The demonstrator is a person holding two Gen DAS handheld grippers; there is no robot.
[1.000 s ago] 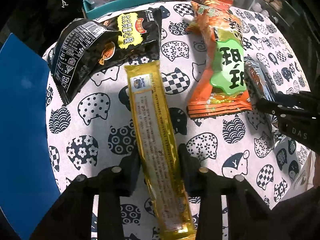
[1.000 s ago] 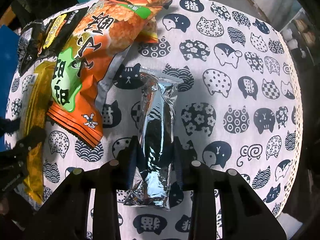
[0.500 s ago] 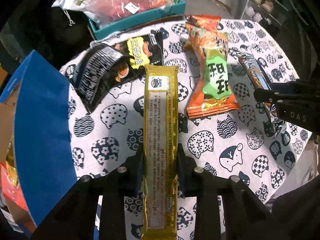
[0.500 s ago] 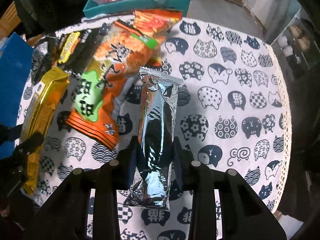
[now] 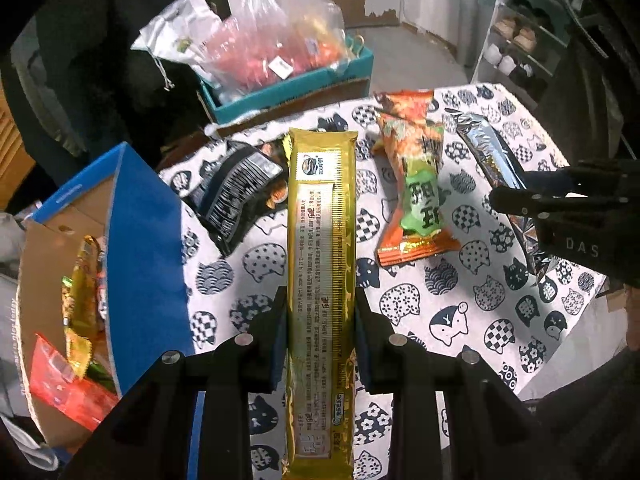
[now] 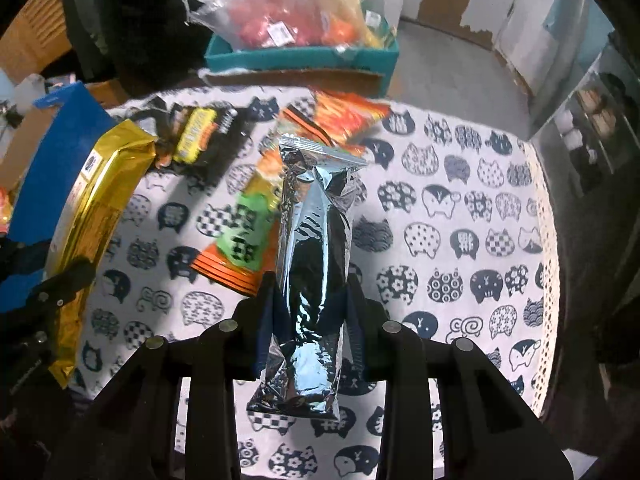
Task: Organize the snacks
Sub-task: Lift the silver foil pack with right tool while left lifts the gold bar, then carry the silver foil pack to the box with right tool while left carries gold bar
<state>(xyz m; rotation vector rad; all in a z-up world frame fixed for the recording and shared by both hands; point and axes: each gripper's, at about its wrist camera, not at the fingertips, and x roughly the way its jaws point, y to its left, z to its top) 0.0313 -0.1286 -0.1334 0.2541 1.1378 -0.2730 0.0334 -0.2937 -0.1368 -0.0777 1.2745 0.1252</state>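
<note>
Both jaws clamped: left gripper (image 5: 320, 340) on gold packet (image 5: 322, 248), right gripper (image 6: 310, 320) on silver pouch (image 6: 316, 248), both clear of table (image 6: 460, 208). Blue box (image 5: 140, 248) beside table part-filled. Orange bag (image 5: 416, 188), black bag (image 5: 236, 196) left to sort.

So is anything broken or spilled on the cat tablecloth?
Nothing spilled or torn. The left gripper holds the gold packet and the right gripper holds the silver packet, which is only crinkled. The orange bag and black bag lie crooked on the tablecloth, waiting for sorting.
</note>
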